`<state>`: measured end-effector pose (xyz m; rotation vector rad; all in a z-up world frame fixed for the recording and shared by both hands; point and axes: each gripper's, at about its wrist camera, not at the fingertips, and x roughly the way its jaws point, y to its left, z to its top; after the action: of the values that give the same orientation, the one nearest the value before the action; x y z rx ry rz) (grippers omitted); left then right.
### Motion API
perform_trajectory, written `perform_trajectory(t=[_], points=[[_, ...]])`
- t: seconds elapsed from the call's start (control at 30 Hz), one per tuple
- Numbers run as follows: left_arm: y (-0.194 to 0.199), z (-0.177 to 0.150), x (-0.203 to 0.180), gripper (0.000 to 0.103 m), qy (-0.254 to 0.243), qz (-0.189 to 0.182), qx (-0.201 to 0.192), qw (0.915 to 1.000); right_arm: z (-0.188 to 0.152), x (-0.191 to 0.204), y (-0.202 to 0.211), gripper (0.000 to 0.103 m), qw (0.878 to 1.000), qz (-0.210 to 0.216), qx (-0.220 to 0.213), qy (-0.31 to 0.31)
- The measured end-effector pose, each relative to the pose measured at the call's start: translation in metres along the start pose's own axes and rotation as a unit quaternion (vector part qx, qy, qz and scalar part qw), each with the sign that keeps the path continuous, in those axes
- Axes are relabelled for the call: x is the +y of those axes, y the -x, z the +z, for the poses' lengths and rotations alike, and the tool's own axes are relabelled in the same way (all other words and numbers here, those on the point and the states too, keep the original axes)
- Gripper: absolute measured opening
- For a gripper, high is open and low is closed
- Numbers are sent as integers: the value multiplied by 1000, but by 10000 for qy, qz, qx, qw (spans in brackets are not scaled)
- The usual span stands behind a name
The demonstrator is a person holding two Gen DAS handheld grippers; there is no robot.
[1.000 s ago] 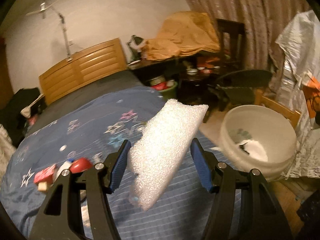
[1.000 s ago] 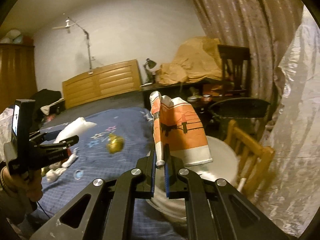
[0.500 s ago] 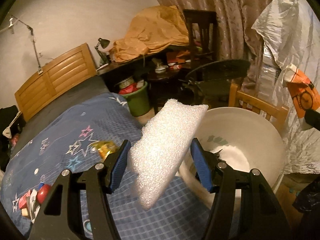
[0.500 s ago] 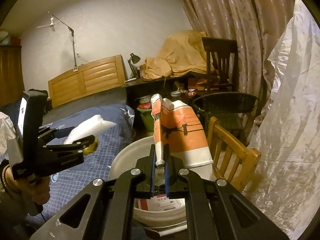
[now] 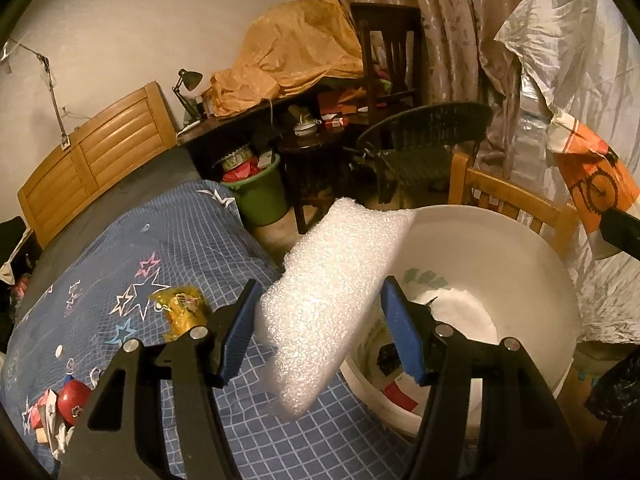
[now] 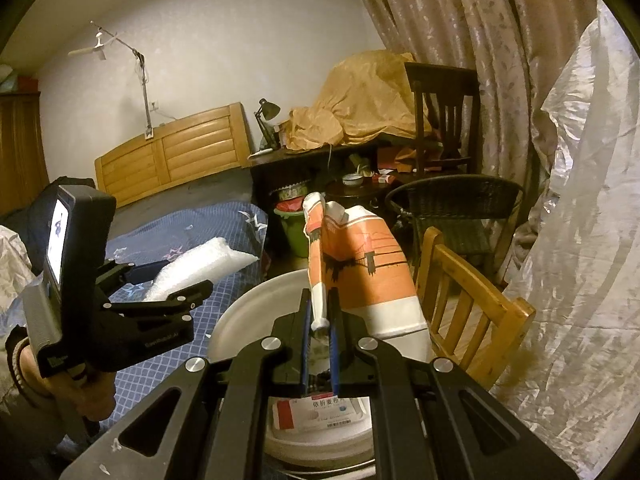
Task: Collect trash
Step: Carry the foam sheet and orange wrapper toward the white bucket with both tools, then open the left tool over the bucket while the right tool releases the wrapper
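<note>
My left gripper (image 5: 318, 332) is shut on a white foam sheet (image 5: 336, 288), which slants up over the near rim of a big white basin (image 5: 500, 248). In the right wrist view that foam sheet (image 6: 200, 260) hangs in the left gripper (image 6: 188, 276), just left of the basin (image 6: 248, 312). My right gripper (image 6: 320, 320) is shut on the folded edge of an orange-and-white paper bag (image 6: 360, 272), held upright above the basin. That bag (image 5: 596, 184) shows at the left wrist view's right edge. White scraps and a medicine box (image 6: 316, 412) lie in the basin.
The blue star-print bed (image 5: 160, 248) holds a yellow wrapper (image 5: 182, 308) and a red round thing (image 5: 72, 396) among scraps. A wooden chair (image 6: 468, 292) stands right behind the basin, a black wicker chair (image 6: 456, 208) and green bucket (image 5: 260, 196) beyond. Plastic sheeting (image 6: 580, 220) hangs at the right.
Both grippers have swung from over the bed toward the basin, which now looms larger and closer. The foam sheet and the paper bag sit unchanged in their grips.
</note>
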<state>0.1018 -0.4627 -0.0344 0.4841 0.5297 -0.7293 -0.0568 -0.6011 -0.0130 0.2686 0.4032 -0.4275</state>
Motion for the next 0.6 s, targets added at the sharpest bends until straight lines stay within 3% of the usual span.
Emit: perform_trajectory(t=[0.33,0.6], points=[[-8,5,-4,59,18,-100,57,9999,-3,-1,-15,8,9997,169,89,-147],[-19,15,-10,59,153,-627,46,9979,-1,-7,-31,8,9992,244,159,-257]])
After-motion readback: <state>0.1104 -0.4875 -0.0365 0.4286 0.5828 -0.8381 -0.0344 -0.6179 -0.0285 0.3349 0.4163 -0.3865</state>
